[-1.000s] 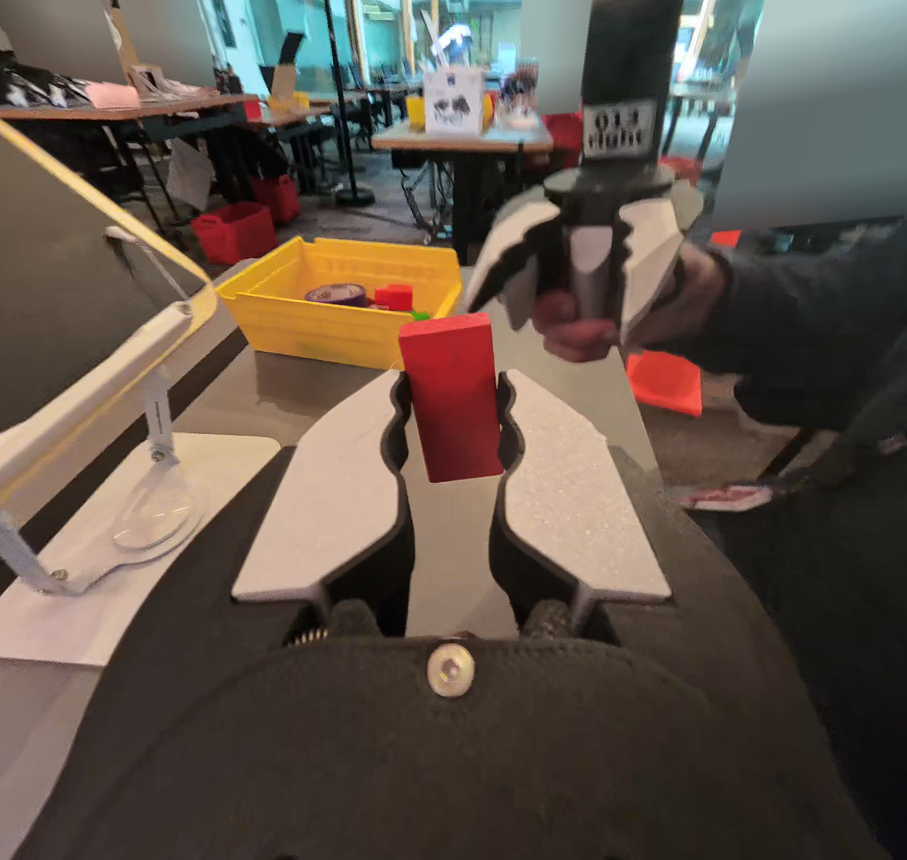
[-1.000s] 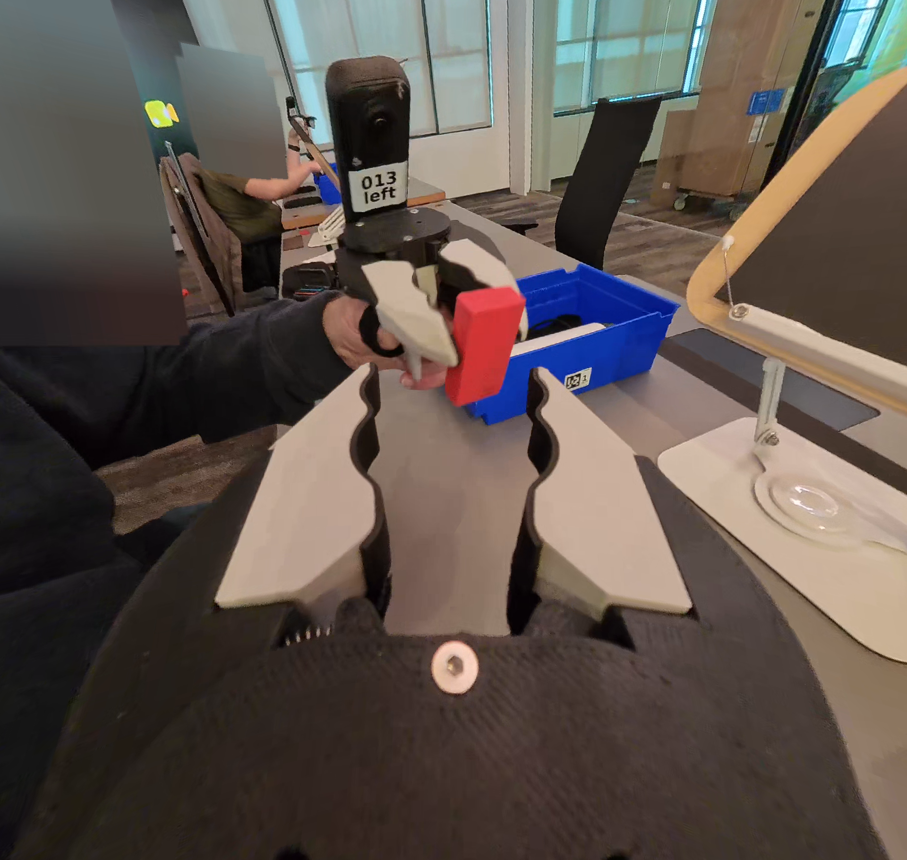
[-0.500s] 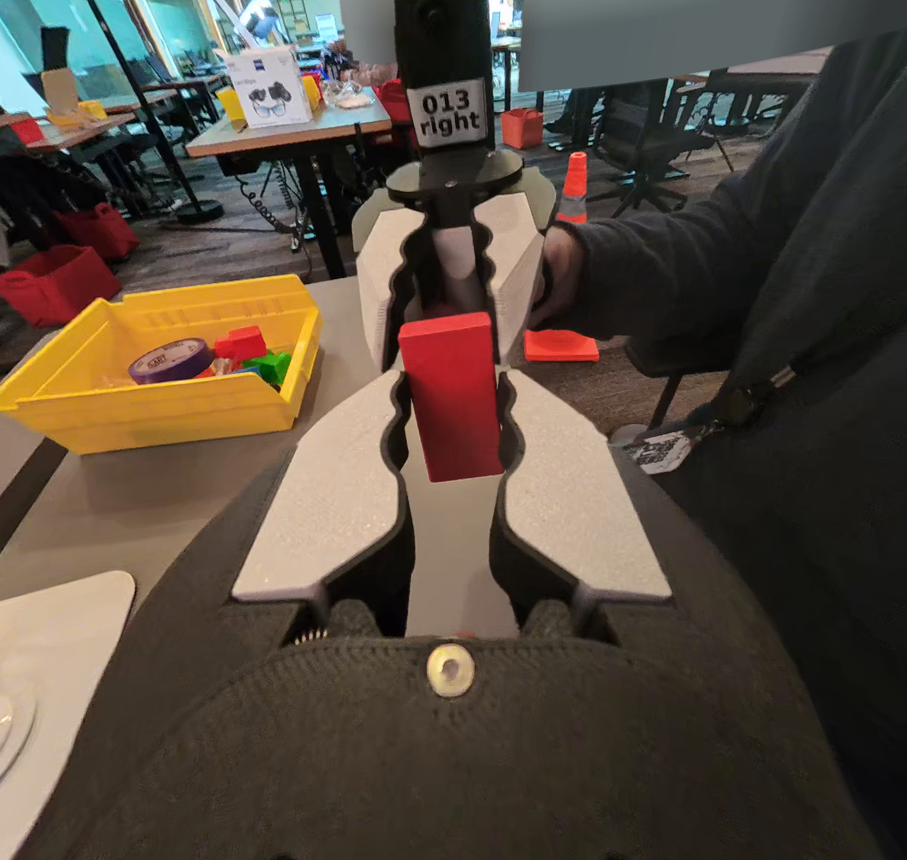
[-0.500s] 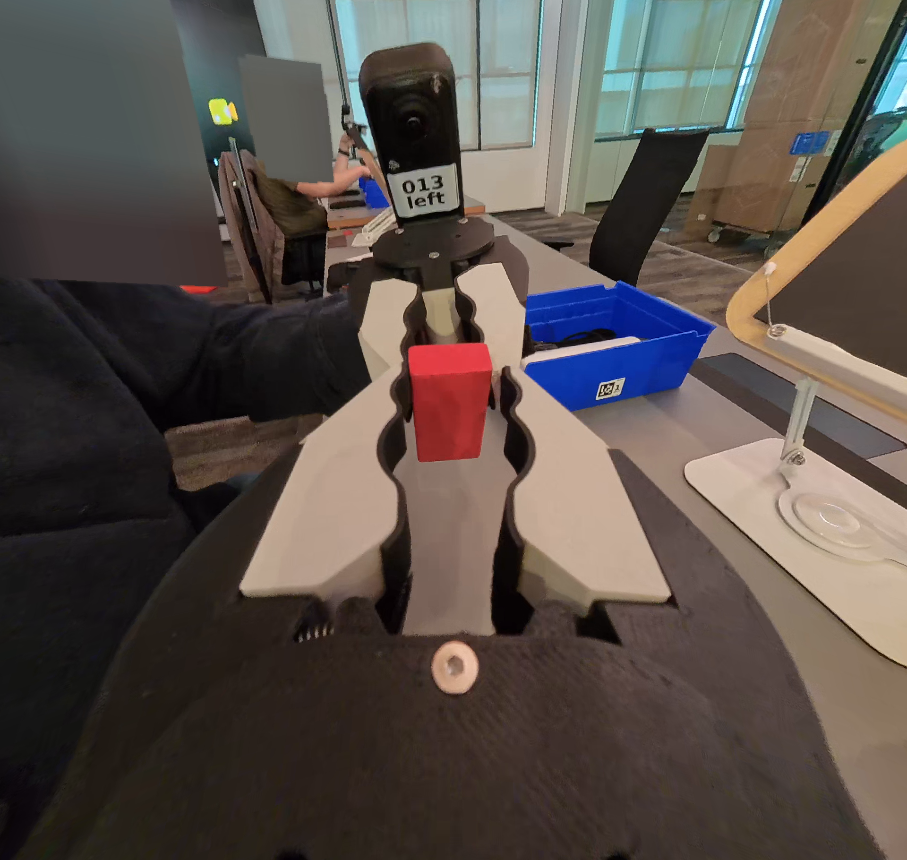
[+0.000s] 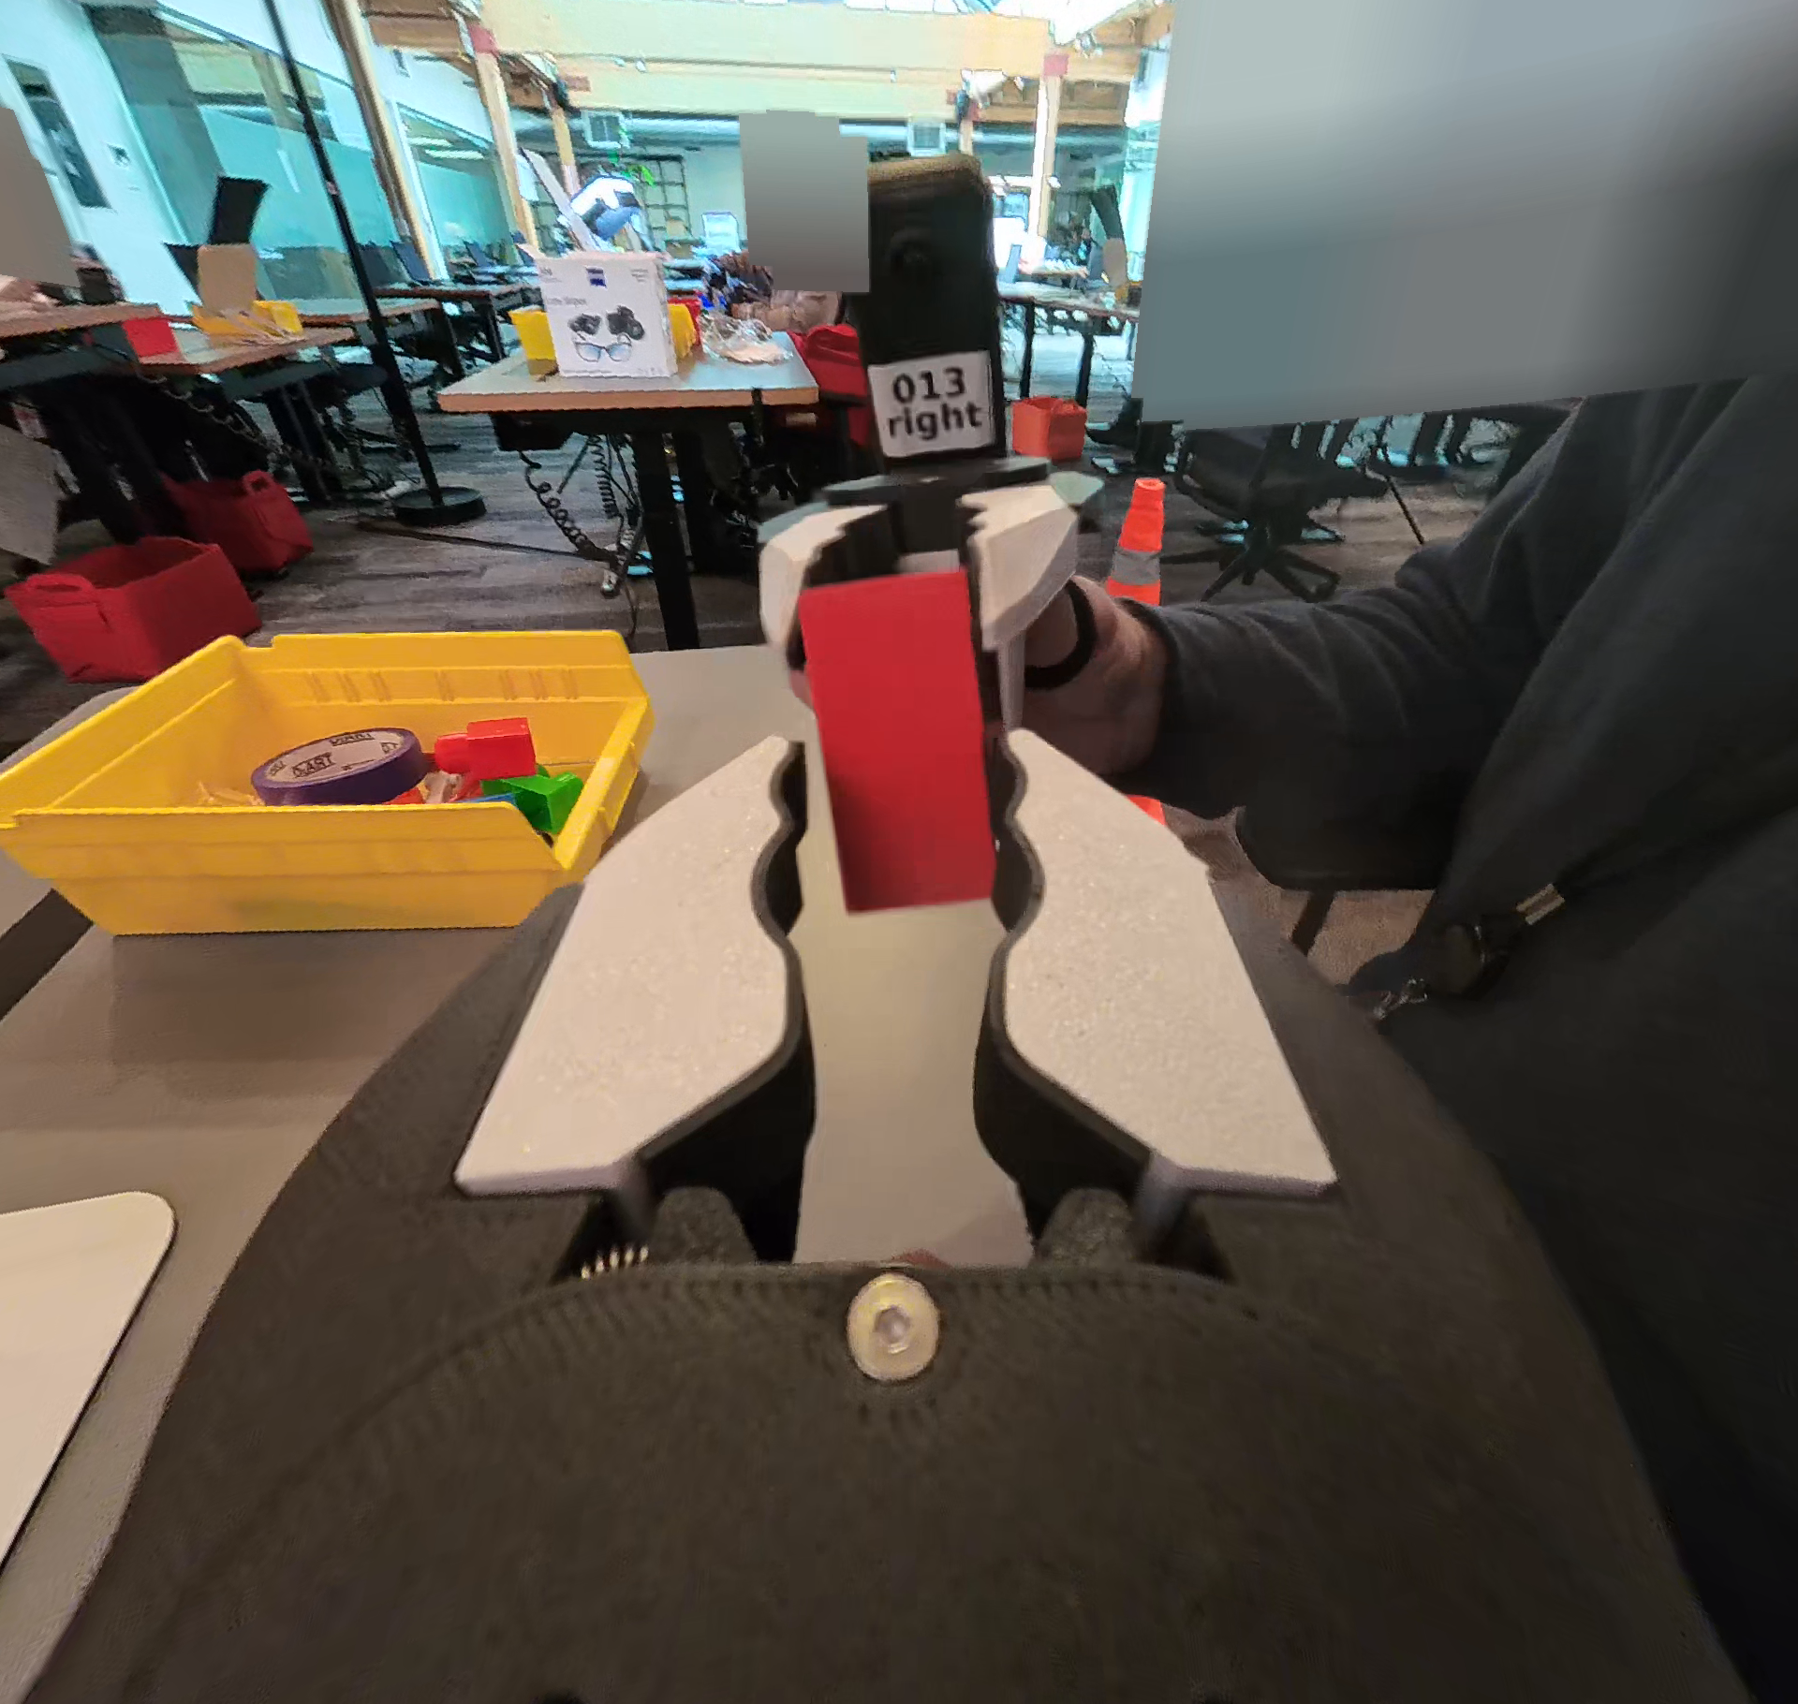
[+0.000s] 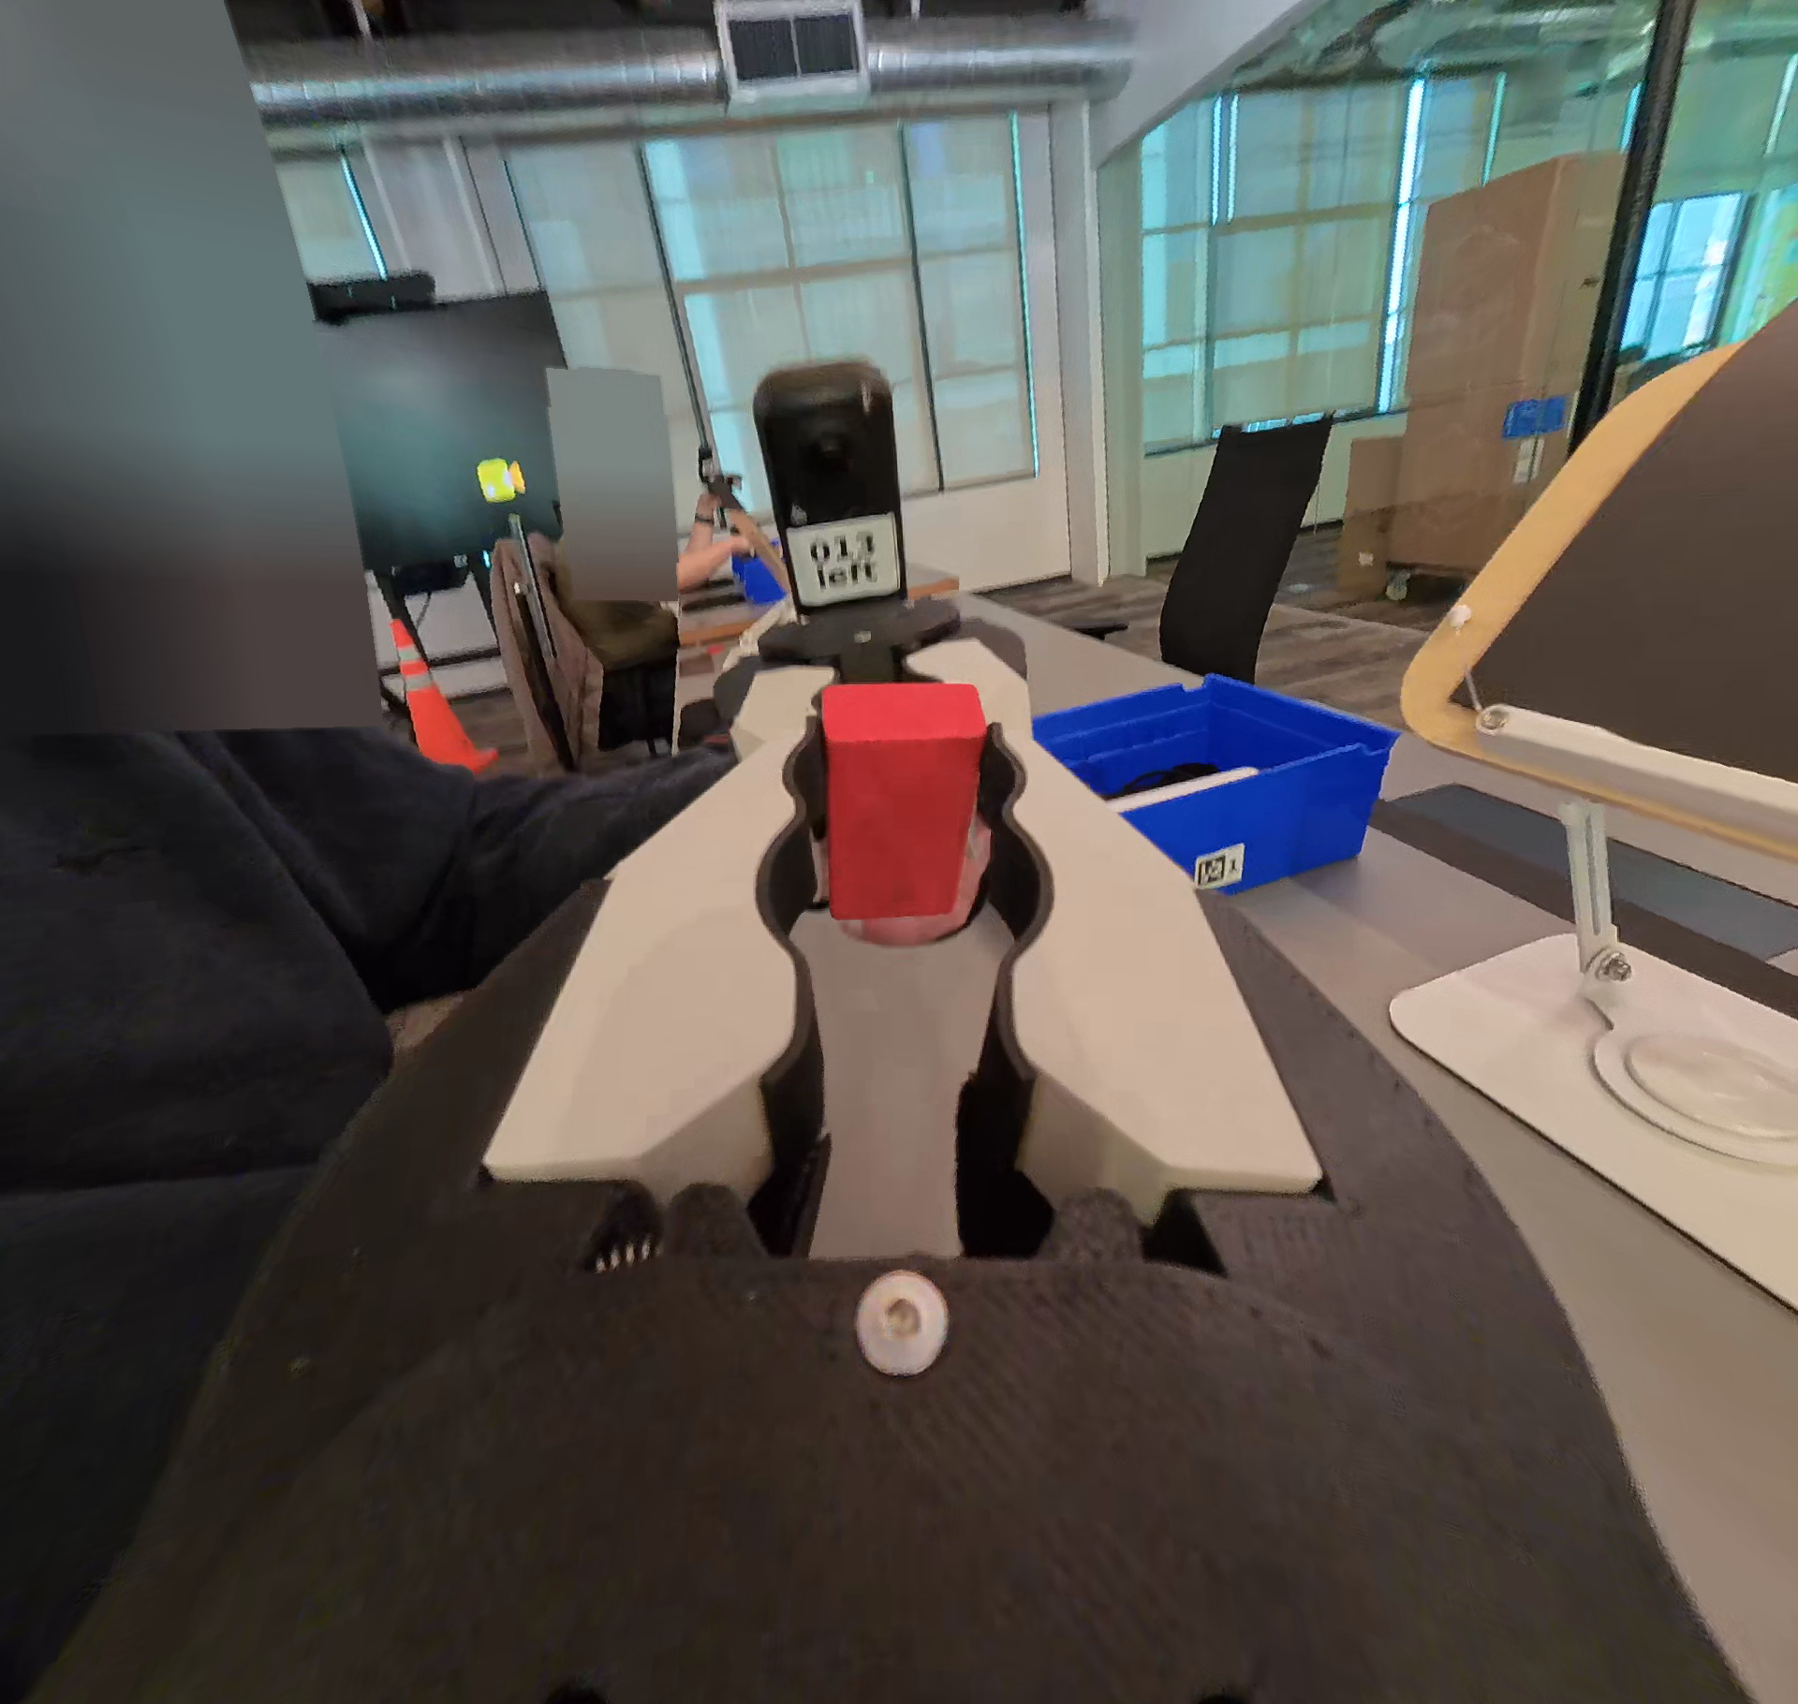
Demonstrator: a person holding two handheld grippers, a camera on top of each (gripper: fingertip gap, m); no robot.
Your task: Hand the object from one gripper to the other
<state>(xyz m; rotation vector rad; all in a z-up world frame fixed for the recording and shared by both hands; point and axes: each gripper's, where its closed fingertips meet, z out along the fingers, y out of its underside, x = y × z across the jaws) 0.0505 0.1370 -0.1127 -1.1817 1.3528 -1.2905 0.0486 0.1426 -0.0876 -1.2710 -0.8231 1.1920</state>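
Red block [image 5: 900, 743]: held in the air above the grey table [image 5: 243, 1025], upright with a slight tilt, caught between both tools at once.

Right gripper [image 6: 900, 743]: fingers drawn in against the block's two sides and pinching it, in its own view. From the left wrist view it clasps the block's far, upper end.

Left gripper [image 5: 900, 748]: fingers run close along both sides of the block's near, lower end. Thin dark lines show at each side (contact or a hair of daylight?). I cannot tell whether it is pressing or has let go.

Handling, as judged: a rigid, flat-sided painted block, probably light and not fragile. The smooth faces could slip if pinched near an edge. Best hold is square across the two broad parallel faces, well onto the pads, each tool keeping to its own end.

Around the block:
- To its left in the left wrist view, a yellow bin [image 5: 292, 869] holding a purple tape roll [image 5: 336, 767] and small coloured blocks [image 5: 506, 762].
- To its right in the right wrist view, a blue bin [image 6: 1265, 811], and farther right a white stand [image 6: 1557, 1074] carrying a tilted board.
- Beyond it, an orange cone [image 5: 1138, 539] on the floor.

Nothing sits under or between the tools. The only crowding is the two sets of fingers meeting nose to nose on one short block.
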